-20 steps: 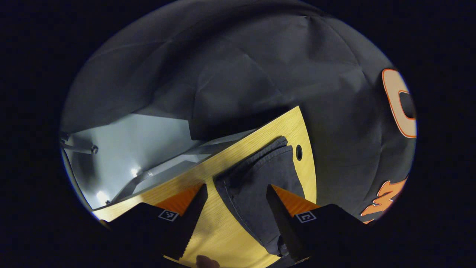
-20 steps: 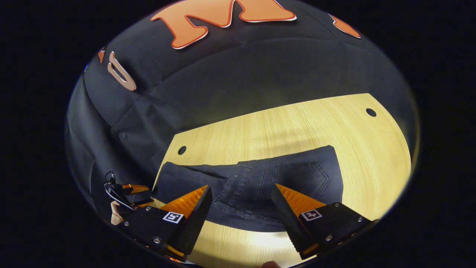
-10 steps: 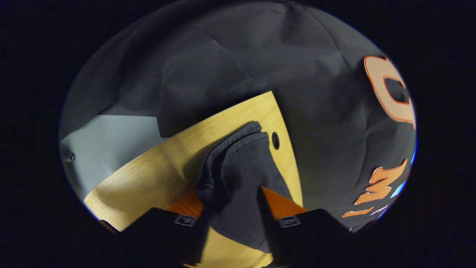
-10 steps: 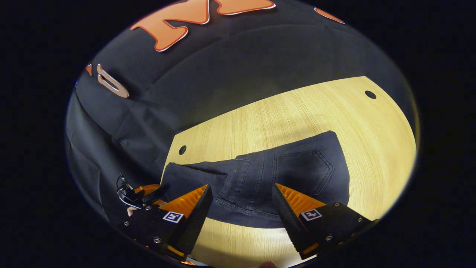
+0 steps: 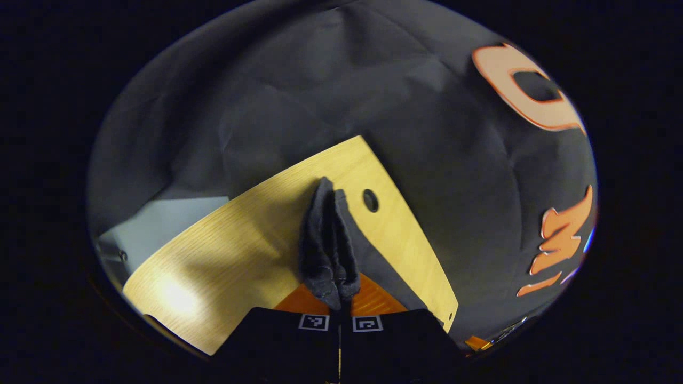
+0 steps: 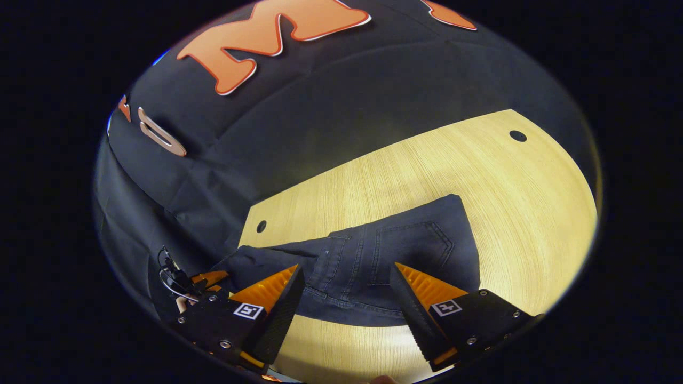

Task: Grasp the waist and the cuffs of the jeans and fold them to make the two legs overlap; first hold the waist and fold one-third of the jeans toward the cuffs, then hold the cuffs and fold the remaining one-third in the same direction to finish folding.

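Left tongs [image 5: 340,305] clamp the jeans [image 6: 395,256]; right tongs [image 6: 346,298] gape.
Left pair pinches a bunched cuff end; right pair hangs wide over the waist, jeans lying on the wooden surface [image 6: 523,192].

Matt denim jeans [image 6: 395,256] (stitched seams) on smooth wood-grain table [image 6: 523,202].

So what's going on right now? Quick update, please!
Left gripper shut on jeans cuffs. Right gripper open, jaws hanging over the waist end, not gripping. Jeans flat on table. Nothing in the way.
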Demonstrator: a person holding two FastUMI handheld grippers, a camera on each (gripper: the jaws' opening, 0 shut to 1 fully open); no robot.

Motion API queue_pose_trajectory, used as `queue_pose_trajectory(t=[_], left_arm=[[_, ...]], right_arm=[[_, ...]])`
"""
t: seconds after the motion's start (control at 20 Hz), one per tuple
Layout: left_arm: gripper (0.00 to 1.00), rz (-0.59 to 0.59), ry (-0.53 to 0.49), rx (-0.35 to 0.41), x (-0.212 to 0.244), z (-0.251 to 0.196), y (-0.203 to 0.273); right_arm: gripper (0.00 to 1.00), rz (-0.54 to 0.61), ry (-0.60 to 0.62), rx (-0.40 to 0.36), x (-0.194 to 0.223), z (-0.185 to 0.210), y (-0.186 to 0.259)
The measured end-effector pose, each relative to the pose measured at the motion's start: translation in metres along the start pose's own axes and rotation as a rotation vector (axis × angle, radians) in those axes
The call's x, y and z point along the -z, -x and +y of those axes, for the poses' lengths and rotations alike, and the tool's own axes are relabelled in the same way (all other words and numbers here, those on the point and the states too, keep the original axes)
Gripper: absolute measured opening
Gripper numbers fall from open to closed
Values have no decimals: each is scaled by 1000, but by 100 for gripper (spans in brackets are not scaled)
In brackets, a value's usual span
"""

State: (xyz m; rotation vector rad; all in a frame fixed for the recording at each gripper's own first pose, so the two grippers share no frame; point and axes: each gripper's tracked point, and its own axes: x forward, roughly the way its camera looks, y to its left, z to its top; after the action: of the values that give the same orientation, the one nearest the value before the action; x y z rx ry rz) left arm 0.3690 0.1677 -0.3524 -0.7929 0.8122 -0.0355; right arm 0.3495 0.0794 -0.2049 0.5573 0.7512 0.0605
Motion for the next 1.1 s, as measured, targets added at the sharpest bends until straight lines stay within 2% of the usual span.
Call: queue_pose_trajectory(t=[0.15,0.3,0.45,0.65,0.9,1.0,1.1], left_arm=[[1,-57,-134,62,4,-68,40],[2,-75,-214,139,22,-143,79],[1,-66,-319,186,66,-214,91],[1,-11,-369,248,136,-295,91],[1,133,-448,273,254,-363,41],[1,210,-489,261,310,-385,11],[2,292,-545,213,361,-388,-16]], right_arm=[[99,-37,2,-25,-11,-8,18],[98,-70,-22,-68,-23,-18,43],[98,-105,-49,-92,-35,-42,72],[98,-157,-111,-106,-45,-89,112],[98,-199,-161,-59,-45,-159,152],[98,-207,-176,-45,-45,-179,164],[98,-204,-193,-32,-41,-197,172]])
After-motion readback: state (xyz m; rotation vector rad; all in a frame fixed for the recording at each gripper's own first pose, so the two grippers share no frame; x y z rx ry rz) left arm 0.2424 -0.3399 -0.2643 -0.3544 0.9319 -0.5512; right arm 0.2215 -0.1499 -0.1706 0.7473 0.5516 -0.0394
